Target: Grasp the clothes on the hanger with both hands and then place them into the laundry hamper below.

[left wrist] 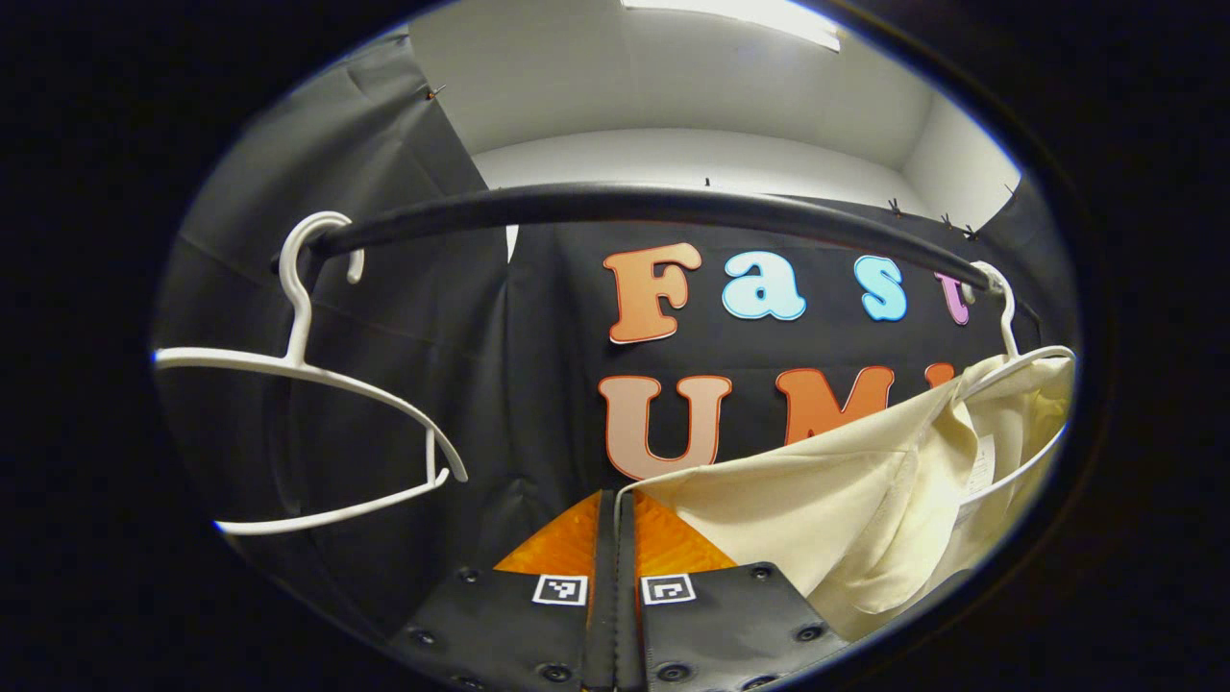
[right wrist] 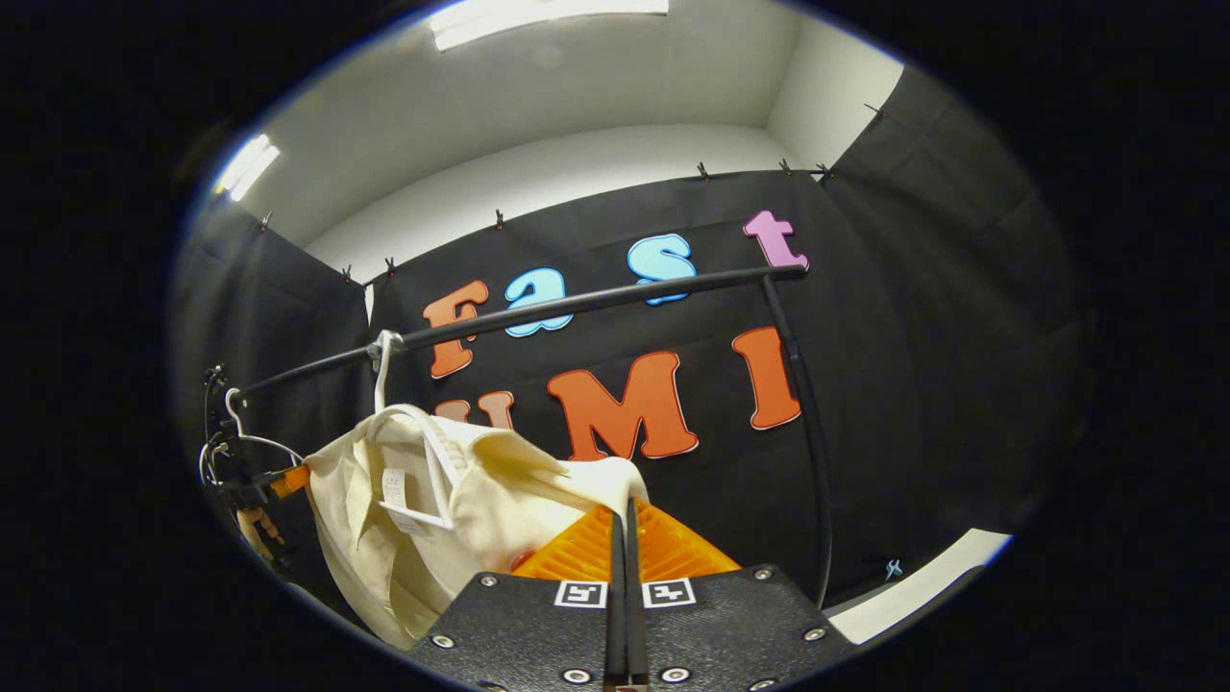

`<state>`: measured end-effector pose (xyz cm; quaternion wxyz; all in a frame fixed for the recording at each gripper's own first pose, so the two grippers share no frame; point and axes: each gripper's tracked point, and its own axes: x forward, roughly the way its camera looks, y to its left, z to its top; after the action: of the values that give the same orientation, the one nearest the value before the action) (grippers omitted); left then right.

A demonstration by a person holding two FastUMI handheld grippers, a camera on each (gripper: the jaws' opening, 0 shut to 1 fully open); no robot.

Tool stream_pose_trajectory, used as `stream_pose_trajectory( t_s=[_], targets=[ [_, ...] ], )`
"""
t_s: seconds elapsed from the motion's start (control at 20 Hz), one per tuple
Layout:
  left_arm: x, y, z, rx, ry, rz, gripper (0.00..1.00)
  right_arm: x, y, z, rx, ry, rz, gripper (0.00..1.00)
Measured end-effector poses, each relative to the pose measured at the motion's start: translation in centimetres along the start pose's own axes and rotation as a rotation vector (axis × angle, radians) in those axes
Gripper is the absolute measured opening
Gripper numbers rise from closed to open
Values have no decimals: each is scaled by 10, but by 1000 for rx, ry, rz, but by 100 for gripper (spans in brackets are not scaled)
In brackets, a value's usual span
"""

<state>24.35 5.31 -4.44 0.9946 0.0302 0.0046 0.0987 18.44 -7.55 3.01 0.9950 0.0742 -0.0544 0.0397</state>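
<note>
In the left gripper view, the left gripper point(left wrist: 615, 509) points up at a black rail point(left wrist: 653, 207) that arches across the top. Its two fingers are pressed together, and a hem of the cream shirt point(left wrist: 826, 509) is pinched between their tips. From there the shirt spreads right and upward to a white hanger point(left wrist: 1009, 370) hooked on the right end of the rail; the collar area still sits on that hanger. A second, bare hanger point(left wrist: 317, 384) hangs from the left end of the rail, well apart from the shirt.

In the right gripper view, the right gripper point(right wrist: 625, 519) also aims upward, its fingers closed together with a corner of the shirt point(right wrist: 480, 500) caught at their tips. The shirt drapes to the left and down, bunched, with its neck on the hanger point(right wrist: 423, 452), whose hook is over the rail point(right wrist: 577, 303). A vertical post point(right wrist: 807, 423) drops from the rail's right end. At the far left, the bare hanger point(right wrist: 245, 432) and the other gripper point(right wrist: 259, 485), small and unclear, sit beside the shirt's edge.
</note>
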Motion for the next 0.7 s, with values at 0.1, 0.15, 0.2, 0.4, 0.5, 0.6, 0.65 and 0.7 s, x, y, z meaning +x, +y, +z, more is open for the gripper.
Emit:
stream_pose_trajectory(
  t_s=[0.1,0.15,0.2,0.4,0.5,0.6,0.65,0.7],
  targets=[
    [2,7,-12,-2,18,10,6,3,4,-19,21,18,9,0],
    [3,11,-18,15,23,18,6,5,5,-27,33,19,10,0],
    [4,14,-23,37,27,26,6,5,4,-34,40,19,4,0],
    [1,52,-52,38,51,108,6,8,-7,-69,38,35,-34,0],
    [-7,41,-76,-27,101,28,6,5,1,-76,64,39,-23,0],
    [-26,-9,-88,-149,133,-155,6,6,-1,-82,47,40,-37,0],
    [-39,-34,-86,-175,129,-231,7,5,-1,-83,29,41,-44,0],
    [-49,-55,-80,-173,107,-292,7,5,0,-84,14,41,-46,0]
  ],
)
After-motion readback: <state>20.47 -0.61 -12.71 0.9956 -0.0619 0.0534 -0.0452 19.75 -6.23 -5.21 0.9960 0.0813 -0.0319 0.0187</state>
